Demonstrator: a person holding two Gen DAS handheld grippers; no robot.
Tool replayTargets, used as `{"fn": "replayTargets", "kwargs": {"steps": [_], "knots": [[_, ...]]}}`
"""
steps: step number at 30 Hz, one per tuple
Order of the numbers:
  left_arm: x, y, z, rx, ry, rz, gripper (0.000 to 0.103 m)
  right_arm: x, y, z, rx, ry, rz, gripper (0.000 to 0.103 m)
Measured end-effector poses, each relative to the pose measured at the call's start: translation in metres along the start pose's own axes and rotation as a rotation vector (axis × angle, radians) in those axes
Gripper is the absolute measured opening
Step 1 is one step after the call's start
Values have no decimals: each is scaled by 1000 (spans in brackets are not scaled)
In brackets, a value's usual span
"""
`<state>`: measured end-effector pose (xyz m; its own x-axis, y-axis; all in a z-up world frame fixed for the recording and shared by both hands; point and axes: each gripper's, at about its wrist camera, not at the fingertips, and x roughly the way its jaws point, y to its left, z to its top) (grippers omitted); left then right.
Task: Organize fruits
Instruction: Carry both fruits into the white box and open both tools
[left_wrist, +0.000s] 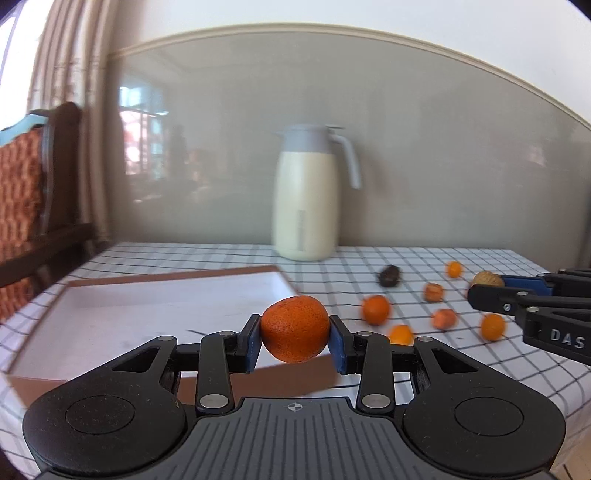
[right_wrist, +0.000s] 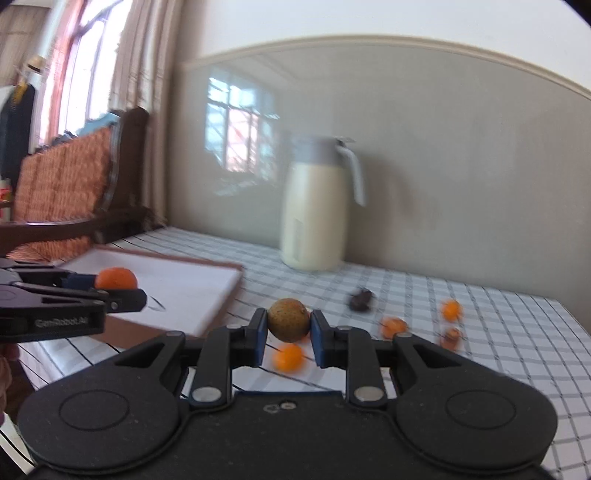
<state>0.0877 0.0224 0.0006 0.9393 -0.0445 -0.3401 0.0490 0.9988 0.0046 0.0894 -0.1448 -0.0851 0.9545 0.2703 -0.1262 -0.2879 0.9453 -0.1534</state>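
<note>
My left gripper (left_wrist: 294, 338) is shut on an orange mandarin (left_wrist: 294, 328), held above the near right edge of a shallow white tray with a brown rim (left_wrist: 177, 273). The right wrist view shows that same mandarin (right_wrist: 116, 277) at the left. My right gripper (right_wrist: 288, 334) is shut on a small tan, speckled round fruit (right_wrist: 288, 319), lifted over the checked tablecloth (right_wrist: 480, 332). From the left wrist view, this fruit (left_wrist: 487, 278) sits at the right gripper's tips. Several small orange fruits (left_wrist: 376, 309) and a dark one (left_wrist: 389, 276) lie scattered on the cloth.
A cream jug with a grey lid and handle (left_wrist: 306, 195) stands at the back of the table against the wall. A wooden chair with an orange cushion (left_wrist: 22, 206) stands left of the table. The table's right edge (right_wrist: 569, 317) is close.
</note>
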Motion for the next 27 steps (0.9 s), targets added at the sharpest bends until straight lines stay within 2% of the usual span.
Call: {"fn": "replayTargets", "kwargs": {"steps": [6, 9, 11, 12, 13, 14, 15, 16, 19, 21, 27], "knots": [[-11, 68, 4, -31, -30, 147, 38, 47, 51, 23, -52, -17, 119, 16], [0, 102, 3, -78, -9, 215, 38, 75, 68, 32, -60, -14, 158, 16], [12, 124, 1, -107, 19, 261, 38, 96, 79, 30, -70, 36, 178, 21], [21, 133, -2, -123, 49, 281, 39, 107, 82, 26, -82, 74, 166, 27], [27, 142, -5, -148, 79, 297, 53, 113, 84, 18, -83, 95, 136, 53], [27, 148, -7, -184, 80, 304, 69, 113, 83, 12, -78, 92, 110, 85], [24, 150, -8, -208, 53, 306, 98, 108, 80, 6, -72, 75, 105, 89], [17, 148, -9, -213, -3, 317, 103, 104, 77, 4, -74, 81, 98, 87], [6, 136, -5, -166, -71, 310, 103, 93, 68, 4, -63, 54, 46, 90], [8, 127, -4, -142, -66, 284, 103, 85, 63, 4, -66, 35, -1, 97], [8, 103, 0, -142, -68, 314, 103, 72, 59, 1, -144, -39, -244, 97]]}}
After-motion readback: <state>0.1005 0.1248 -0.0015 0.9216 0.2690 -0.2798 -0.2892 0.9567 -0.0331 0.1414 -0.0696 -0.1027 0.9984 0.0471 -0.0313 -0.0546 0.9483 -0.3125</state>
